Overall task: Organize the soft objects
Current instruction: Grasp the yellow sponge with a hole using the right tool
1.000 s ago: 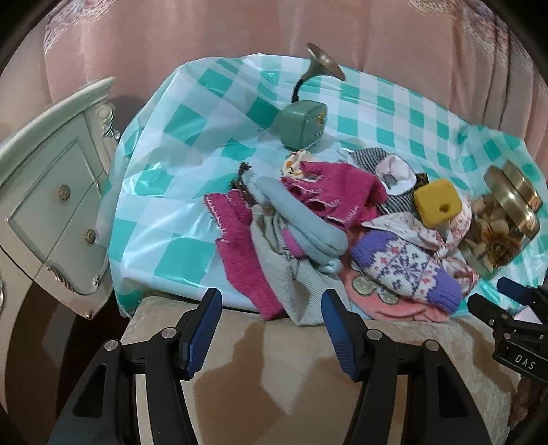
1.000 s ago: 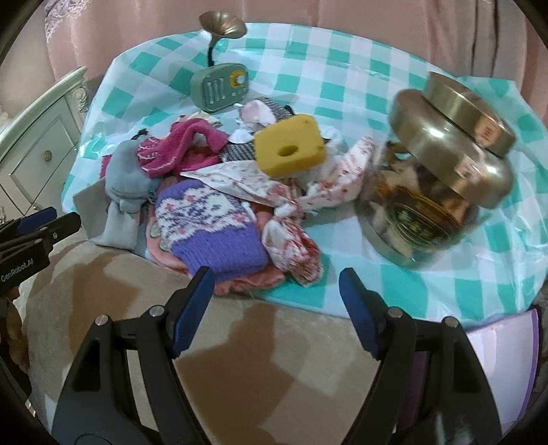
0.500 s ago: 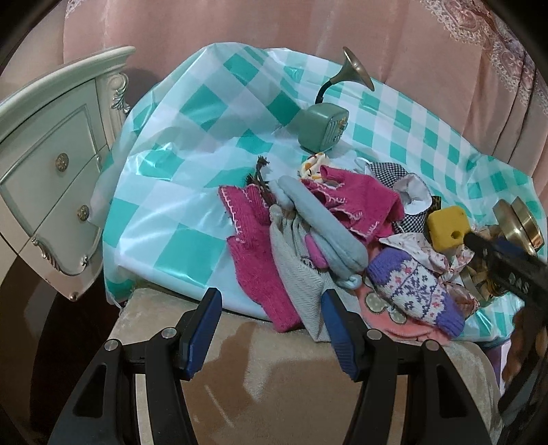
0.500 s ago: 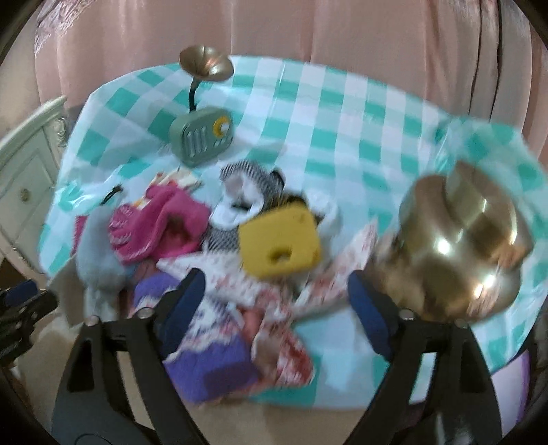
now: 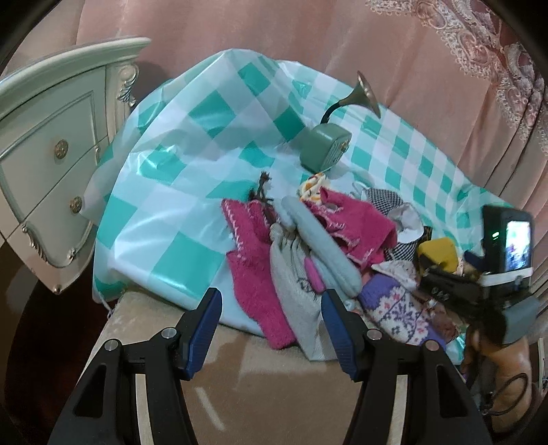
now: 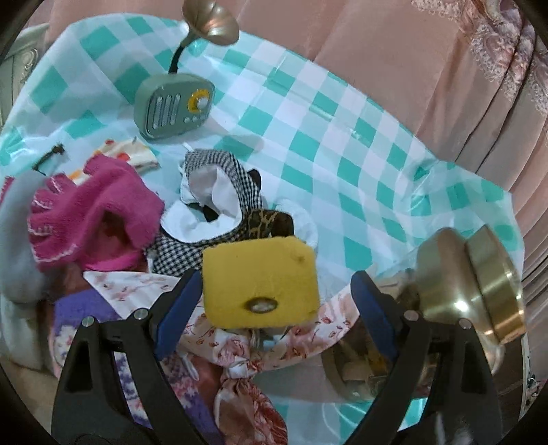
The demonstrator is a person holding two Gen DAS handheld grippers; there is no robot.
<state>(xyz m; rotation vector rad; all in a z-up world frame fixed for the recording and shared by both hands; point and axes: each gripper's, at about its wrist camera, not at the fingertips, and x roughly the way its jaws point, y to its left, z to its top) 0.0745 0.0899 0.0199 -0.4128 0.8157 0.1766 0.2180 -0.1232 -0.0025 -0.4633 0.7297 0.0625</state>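
Note:
A heap of soft things lies on the teal checked cloth (image 6: pixel 308 137): a yellow sponge (image 6: pixel 262 279) on top, a magenta knit piece (image 6: pixel 92 212), a checked black-and-white cloth (image 6: pixel 219 185), a floral fabric (image 6: pixel 233 345) and a purple patterned mitten (image 5: pixel 400 308). My right gripper (image 6: pixel 274 304) is open, its jaws standing either side of the sponge, the left pad close to it, the right pad apart. It shows in the left wrist view (image 5: pixel 455 284) over the heap. My left gripper (image 5: pixel 270 325) is open and empty above the beige cushion (image 5: pixel 260 386), short of a grey sock (image 5: pixel 322 243).
A green radio (image 6: pixel 174 106) with a brass horn (image 6: pixel 210 20) stands behind the heap. A brass-lidded glass jar (image 6: pixel 469 284) stands right of the sponge. A pale green drawer cabinet (image 5: pixel 44 164) is at the left. Pink curtains (image 5: pixel 411 54) hang behind.
My right gripper has moved forward and down over the heap until its jaws flank the yellow sponge. My left gripper has drifted left and turned slightly; its jaws stay open.

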